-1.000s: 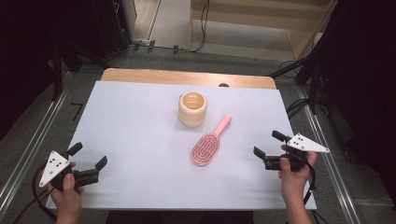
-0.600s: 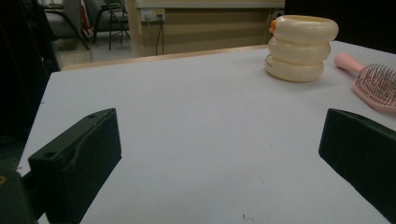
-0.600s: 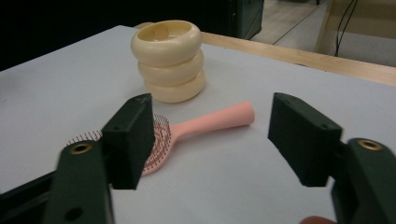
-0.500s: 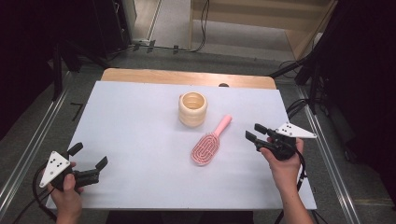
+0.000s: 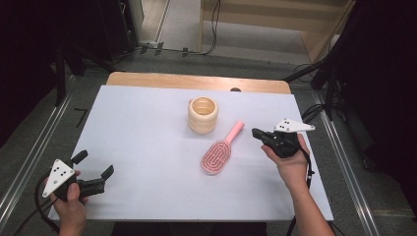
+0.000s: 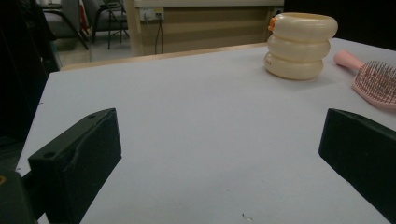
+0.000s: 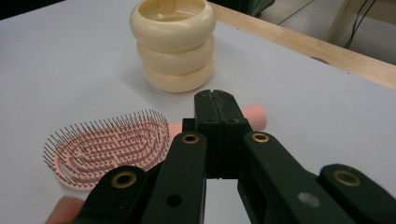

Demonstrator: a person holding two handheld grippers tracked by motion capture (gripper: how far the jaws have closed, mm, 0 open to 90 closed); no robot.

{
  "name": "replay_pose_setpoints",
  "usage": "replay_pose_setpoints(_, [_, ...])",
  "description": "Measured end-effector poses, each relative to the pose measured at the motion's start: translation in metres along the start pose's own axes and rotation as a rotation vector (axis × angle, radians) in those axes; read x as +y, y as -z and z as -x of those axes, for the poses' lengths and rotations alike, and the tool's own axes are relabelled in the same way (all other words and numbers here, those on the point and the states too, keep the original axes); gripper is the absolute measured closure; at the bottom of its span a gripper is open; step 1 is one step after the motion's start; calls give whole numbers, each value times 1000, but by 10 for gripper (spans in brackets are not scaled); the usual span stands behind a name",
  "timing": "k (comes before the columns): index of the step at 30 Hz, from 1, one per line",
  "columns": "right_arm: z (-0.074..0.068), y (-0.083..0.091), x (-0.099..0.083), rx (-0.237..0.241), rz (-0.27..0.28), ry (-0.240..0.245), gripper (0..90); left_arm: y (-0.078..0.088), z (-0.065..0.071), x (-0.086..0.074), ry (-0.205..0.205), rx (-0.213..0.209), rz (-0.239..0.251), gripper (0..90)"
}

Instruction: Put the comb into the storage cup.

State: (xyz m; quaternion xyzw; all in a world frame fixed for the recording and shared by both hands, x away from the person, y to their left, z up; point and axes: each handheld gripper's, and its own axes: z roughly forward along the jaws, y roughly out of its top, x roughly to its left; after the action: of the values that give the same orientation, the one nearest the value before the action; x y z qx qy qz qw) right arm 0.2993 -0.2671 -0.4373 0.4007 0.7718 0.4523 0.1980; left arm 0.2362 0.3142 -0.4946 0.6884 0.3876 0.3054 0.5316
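A pink hairbrush (image 5: 220,155) lies bristles up on the white table, its handle pointing toward the far right. A cream ribbed cup (image 5: 202,114) stands upright just beyond it. My right gripper (image 5: 255,132) hovers right of the brush handle, apart from it; its jaws have just been closing and are shut with nothing between them. In the right gripper view the shut tips (image 7: 215,95) sit in front of the handle, with the brush head (image 7: 107,147) at left and the cup (image 7: 173,44) behind. My left gripper (image 5: 94,163) rests open at the near left corner, empty (image 6: 219,135).
A white sheet (image 5: 147,147) covers the table, with a wooden strip (image 5: 196,81) along its far edge. Metal rails run down both sides. In the left gripper view the cup (image 6: 301,44) and brush (image 6: 378,81) lie far off at the right.
My right gripper has moved left and farther from the person, toward the brush handle, and its jaws have gone from wide open to shut. The left gripper stays put.
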Motion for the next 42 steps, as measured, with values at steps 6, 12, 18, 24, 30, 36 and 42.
replay_pose_setpoints(6, [5,-12,14,-24,-39,28,877,0,1,0,-5,2,0,0])
replay_pose_setpoints(12, [8,-27,23,-17,-97,42,880,0,1,0,-9,0,1,0])
replay_pose_setpoints(18, [16,-45,33,-31,-121,73,881,0,1,0,-8,-1,1,0])
replay_pose_setpoints(24, [20,-56,39,-56,-149,96,881,-1,1,0,-9,-2,-1,0])
replay_pose_setpoints(30, [24,-72,48,-88,-207,125,882,-1,1,0,-9,-2,-2,0])
replay_pose_setpoints(36, [27,-92,53,-81,-279,97,882,-2,2,0,-13,-4,-4,0])
replay_pose_setpoints(42, [30,-109,57,-59,-340,81,882,-2,2,0,-14,-7,-2,0])
